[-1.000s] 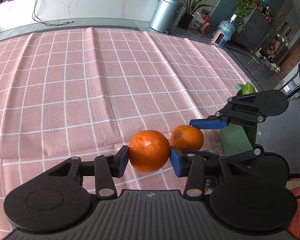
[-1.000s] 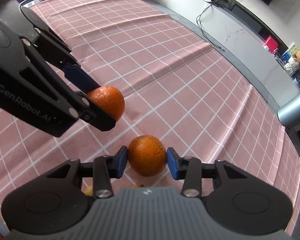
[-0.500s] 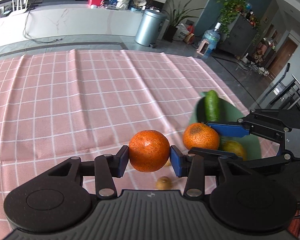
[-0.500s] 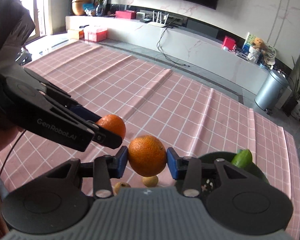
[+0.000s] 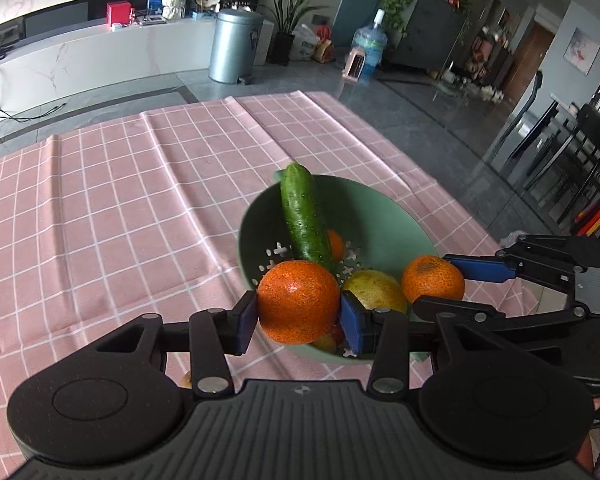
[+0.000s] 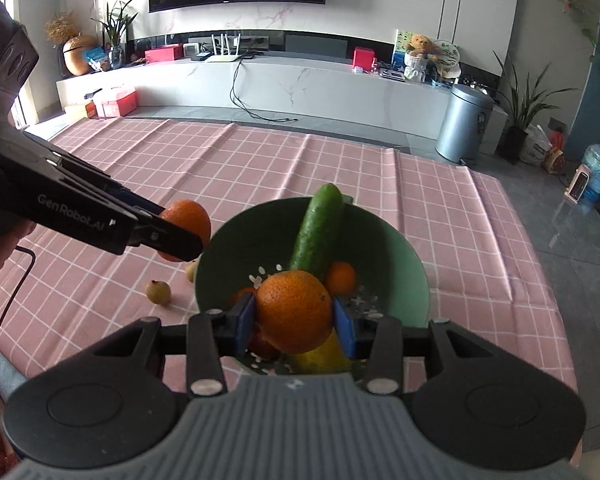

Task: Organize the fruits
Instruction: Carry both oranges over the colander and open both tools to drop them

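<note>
I have an orange (image 5: 298, 301) clamped in my left gripper (image 5: 299, 316) and a second orange (image 6: 294, 311) in my right gripper (image 6: 294, 320), both above the green bowl (image 6: 396, 252). I'd lower each beside the cucumber (image 6: 318, 232) before releasing.

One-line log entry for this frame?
left gripper: shut on orange | right gripper: shut on second orange | both above green bowl

Bright daylight, sharp focus, fisheye-bent edges throughout.
</note>
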The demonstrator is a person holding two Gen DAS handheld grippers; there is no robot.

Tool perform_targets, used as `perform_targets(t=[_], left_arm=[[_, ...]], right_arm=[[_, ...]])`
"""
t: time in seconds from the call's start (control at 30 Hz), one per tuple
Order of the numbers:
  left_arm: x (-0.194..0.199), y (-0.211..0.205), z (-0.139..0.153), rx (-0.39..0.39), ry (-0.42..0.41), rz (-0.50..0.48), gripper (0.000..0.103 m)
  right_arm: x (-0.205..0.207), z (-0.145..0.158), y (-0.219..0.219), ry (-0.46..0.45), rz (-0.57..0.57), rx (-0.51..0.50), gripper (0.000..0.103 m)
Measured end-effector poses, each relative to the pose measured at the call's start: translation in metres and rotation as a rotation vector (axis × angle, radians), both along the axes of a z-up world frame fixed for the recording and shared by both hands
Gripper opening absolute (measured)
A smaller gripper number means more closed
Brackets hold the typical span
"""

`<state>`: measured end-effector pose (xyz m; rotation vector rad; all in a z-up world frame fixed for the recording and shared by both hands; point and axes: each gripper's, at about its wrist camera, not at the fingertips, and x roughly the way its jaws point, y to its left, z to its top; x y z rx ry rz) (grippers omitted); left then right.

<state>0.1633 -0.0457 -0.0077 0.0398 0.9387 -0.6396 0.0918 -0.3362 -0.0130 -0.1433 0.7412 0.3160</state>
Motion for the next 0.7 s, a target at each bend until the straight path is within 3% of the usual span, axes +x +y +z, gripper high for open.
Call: perform_targets(t=[0.43,0.7], left_arm=[[0.034,-0.062,-0.034,0.282,0.021,-0.032,0.05],[0.037,-0.077,-0.044,0.381,-0.017,-0.087,0.05]], right_arm=[[0.06,-0.031,-0.029,0.054,-0.028,-0.008,0.039],[0.088,-0.049,-0.031,0.1,-0.035,-0.033,0.039]])
